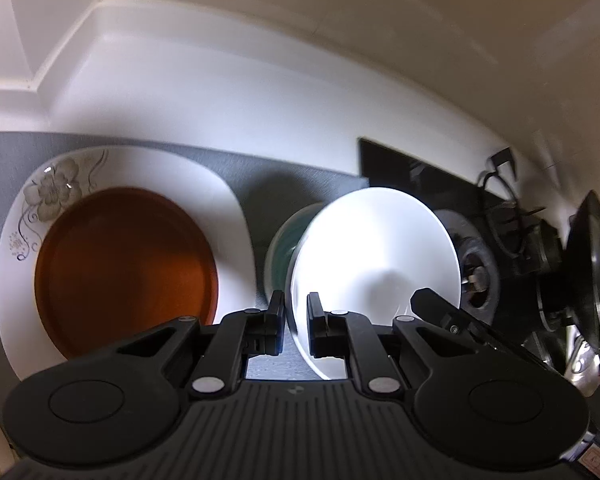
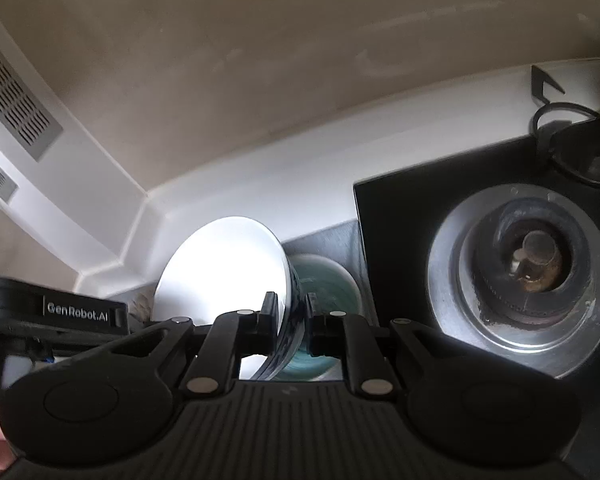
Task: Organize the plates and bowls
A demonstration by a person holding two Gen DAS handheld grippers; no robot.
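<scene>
A white bowl is held tilted over a green glazed bowl that sits on the grey mat. My left gripper is shut on the white bowl's near rim. My right gripper is shut on the opposite rim of the same white bowl, whose outer wall is dark; the green bowl shows just behind it. To the left, a brown plate rests on a white floral plate.
A black gas hob with a round burner lies right of the mat. A pot with a glass lid stands at the far right. The white counter's raised back edge meets the beige wall behind.
</scene>
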